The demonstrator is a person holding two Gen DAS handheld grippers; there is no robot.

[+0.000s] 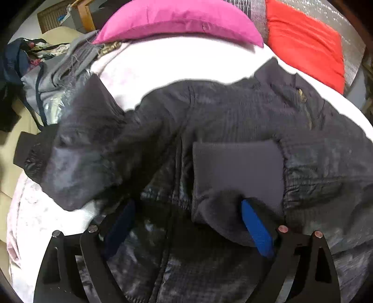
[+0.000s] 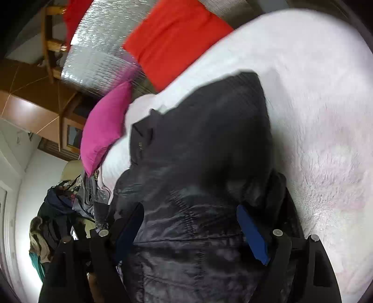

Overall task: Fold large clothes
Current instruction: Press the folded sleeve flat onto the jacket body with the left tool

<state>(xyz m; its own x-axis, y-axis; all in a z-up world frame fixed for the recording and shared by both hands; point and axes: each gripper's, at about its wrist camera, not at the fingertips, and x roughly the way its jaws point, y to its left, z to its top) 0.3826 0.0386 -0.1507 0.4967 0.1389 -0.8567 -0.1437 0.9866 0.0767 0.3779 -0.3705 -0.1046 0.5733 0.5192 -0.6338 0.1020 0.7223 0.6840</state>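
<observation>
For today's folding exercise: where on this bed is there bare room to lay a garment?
Bare white blanket lies right of the dark jacket, below the red cushion. The side with the clothes pile, beside the pink pillow, is crowded.

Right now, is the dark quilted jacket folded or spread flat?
Partly folded: dark quilted jacket has a sleeve lying across its body.

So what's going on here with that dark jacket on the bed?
A person is working with two handheld grippers over a dark jacket spread on a white fluffy blanket, partway through folding it. The left gripper is open, its fingers straddling jacket fabric near a cuff. The right gripper is also open above the jacket, with cloth between its fingers but not pinched. A pink pillow and a red pillow sit at the head of the bed, and more clothes are piled at the side.
</observation>
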